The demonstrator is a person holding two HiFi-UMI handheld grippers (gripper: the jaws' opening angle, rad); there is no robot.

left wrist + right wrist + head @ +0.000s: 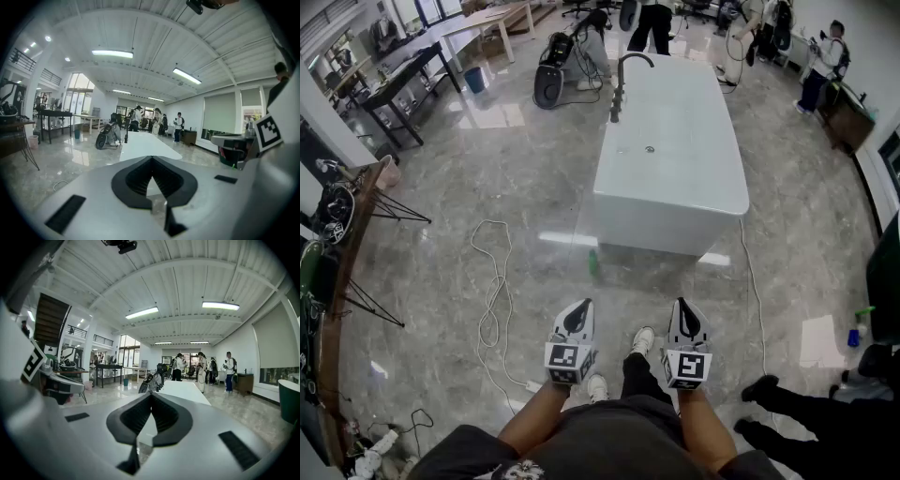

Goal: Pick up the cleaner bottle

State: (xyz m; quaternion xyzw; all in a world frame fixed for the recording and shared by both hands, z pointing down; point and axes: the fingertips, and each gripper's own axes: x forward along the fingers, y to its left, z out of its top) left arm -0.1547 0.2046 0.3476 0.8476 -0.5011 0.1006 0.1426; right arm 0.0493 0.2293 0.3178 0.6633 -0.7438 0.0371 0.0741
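A small green cleaner bottle [593, 264] stands on the marble floor just in front of the white bathtub [675, 150]. My left gripper [582, 307] is held at waist height, short of the bottle and a little to its left; its jaws are shut and empty. My right gripper [685, 306] hangs level with it further right, also shut on nothing. In the left gripper view the closed jaws [151, 158] point along the tub [145, 145]. The right gripper view shows its closed jaws [151, 394] aimed at the tub [185, 389]. Neither gripper view shows the bottle.
A white cable [497, 291] loops over the floor at the left. A spray bottle [857, 330] and a sheet [822, 339] lie at the right, near another person's legs [797, 403]. A dark faucet [622, 84] rises at the tub's far end. People and tables fill the back.
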